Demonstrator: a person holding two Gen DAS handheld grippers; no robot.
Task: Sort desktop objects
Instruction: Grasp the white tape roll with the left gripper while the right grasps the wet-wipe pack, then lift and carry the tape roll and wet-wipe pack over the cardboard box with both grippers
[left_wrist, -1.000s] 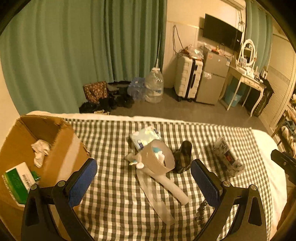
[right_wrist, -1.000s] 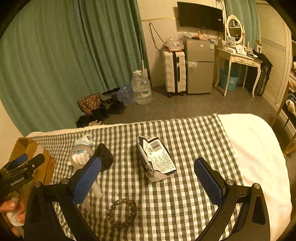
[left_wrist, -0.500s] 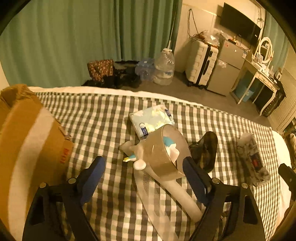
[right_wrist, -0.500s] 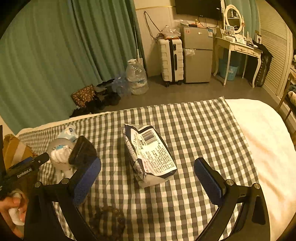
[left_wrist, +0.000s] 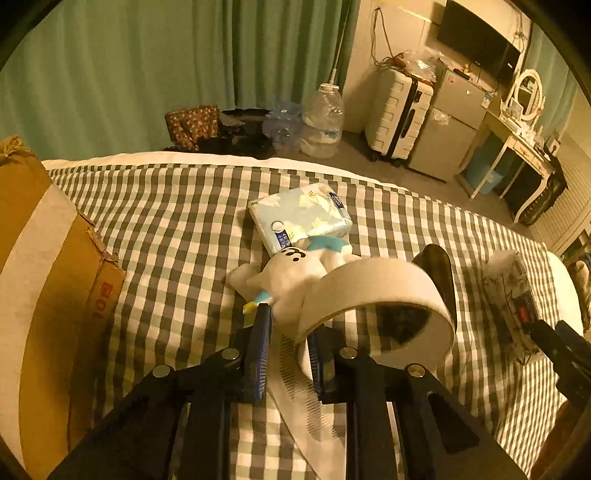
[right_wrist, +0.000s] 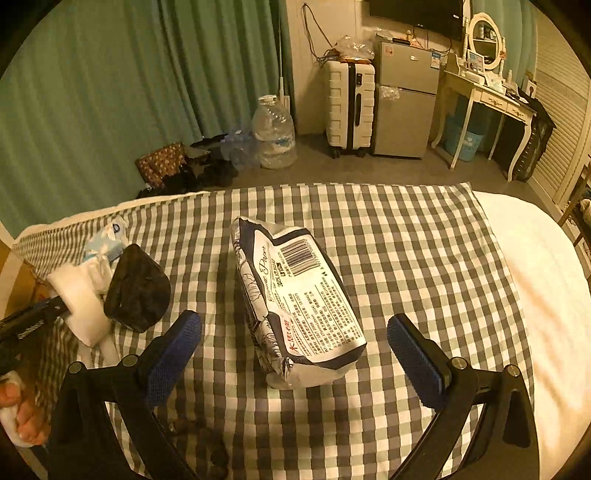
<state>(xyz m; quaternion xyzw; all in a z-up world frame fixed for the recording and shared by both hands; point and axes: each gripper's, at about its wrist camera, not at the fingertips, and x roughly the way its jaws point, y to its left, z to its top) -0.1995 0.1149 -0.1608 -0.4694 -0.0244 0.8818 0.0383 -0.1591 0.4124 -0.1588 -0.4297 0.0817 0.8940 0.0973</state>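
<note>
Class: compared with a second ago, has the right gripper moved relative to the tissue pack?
Yes. The right gripper has come down and forward; the tissue pack now lies between its open jaws.

Green curtains (right_wrist: 110, 92), grey floor (right_wrist: 388, 170), white suitcase (right_wrist: 349, 105), small fridge (right_wrist: 404, 96), white dressing table (right_wrist: 484, 96), warm dim light

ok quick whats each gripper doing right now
Left gripper: closing on the tape roll's rim.
Right gripper: open, empty, straddling the tissue pack.

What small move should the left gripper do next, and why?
Probably finish closing, then lift toward the cardboard box. The left gripper has its jaws closing around the near edge of the tape roll, which leans on the plush toy.
</note>
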